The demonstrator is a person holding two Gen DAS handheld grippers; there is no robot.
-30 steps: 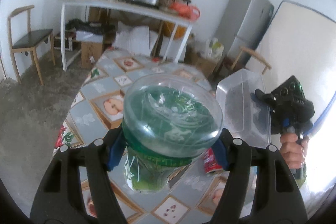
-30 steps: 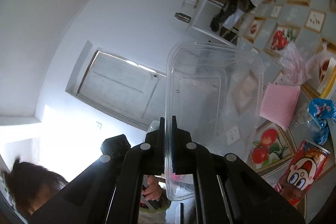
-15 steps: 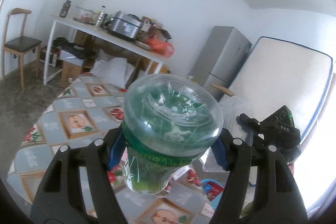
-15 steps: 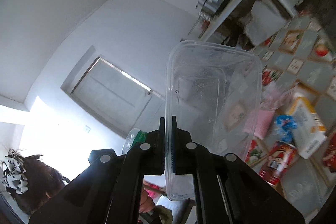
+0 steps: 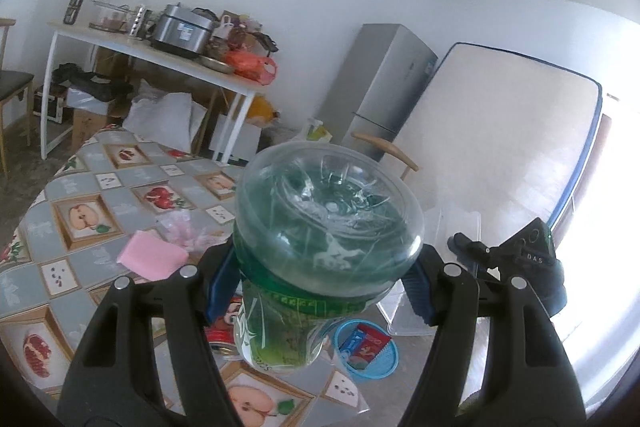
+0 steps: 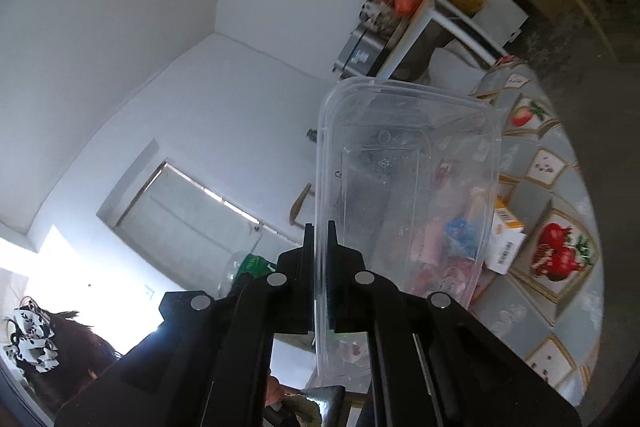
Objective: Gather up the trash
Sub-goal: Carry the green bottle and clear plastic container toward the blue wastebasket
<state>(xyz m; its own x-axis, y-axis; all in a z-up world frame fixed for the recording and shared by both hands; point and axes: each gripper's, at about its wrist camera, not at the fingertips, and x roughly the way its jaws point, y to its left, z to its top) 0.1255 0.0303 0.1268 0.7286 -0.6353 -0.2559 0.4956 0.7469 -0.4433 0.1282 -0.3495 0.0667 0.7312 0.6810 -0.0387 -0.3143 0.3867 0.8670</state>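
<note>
Left wrist view: the left gripper (image 5: 320, 279) is clamped round a green plastic bottle (image 5: 326, 227), its blue pads pressing on either side of the body just under the wide clear base, which faces the camera. The bottle is held up off the fruit-patterned table (image 5: 80, 219), with a pink sponge (image 5: 152, 259) lying on the cloth to its left, a blue lid (image 5: 368, 347) below it and a red can (image 5: 220, 327) half hidden behind the left finger; the right gripper (image 5: 516, 263) shows off the table's right edge. Right wrist view: the right gripper's narrow jaws pinch the rim of a clear plastic container (image 6: 408, 187), held on edge above the same table, where an orange-and-white carton (image 6: 505, 241) and more litter show through and beside it. I judge the carry step is in hand: two pieces lifted, several left on the table. Next, both need taking to a bin, which neither view shows, and releasing there.
</note>
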